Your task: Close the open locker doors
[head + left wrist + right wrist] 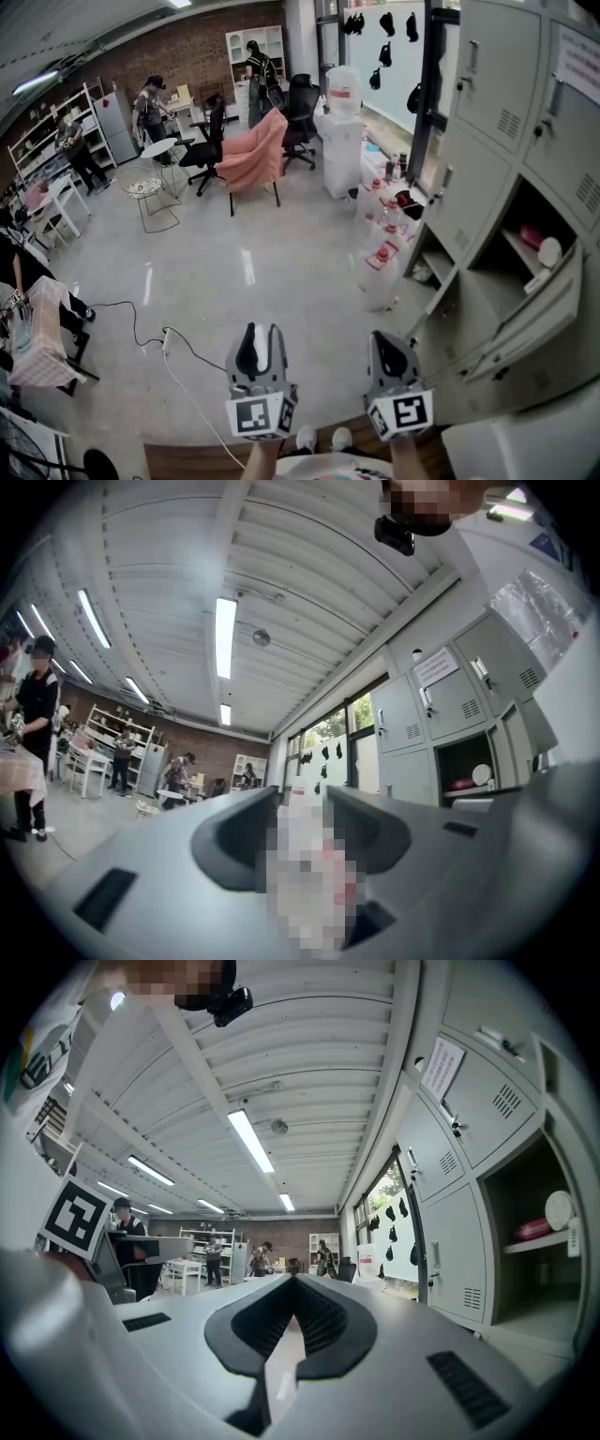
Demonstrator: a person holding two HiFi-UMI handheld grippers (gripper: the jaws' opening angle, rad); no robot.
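A grey bank of lockers [487, 141] fills the right side of the head view. One compartment [530, 239] stands open, with a pink item and a white round thing on its shelf. Its door [525, 314] swings out toward me. A lower compartment [436, 264] to its left is open too. The open compartment also shows in the left gripper view [466, 766] and the right gripper view [536, 1232]. My left gripper [260, 339] [302, 799] is held low, left of the lockers, jaws slightly apart and empty. My right gripper [386, 342] [293, 1283] is beside it, shut and empty, short of the door.
Bottles [380, 255] stand on the floor in front of the lockers. A water dispenser [342, 141] is farther back. A chair draped in pink [258, 155], tables and people are at the far end. Cables [141, 328] run over the floor at my left.
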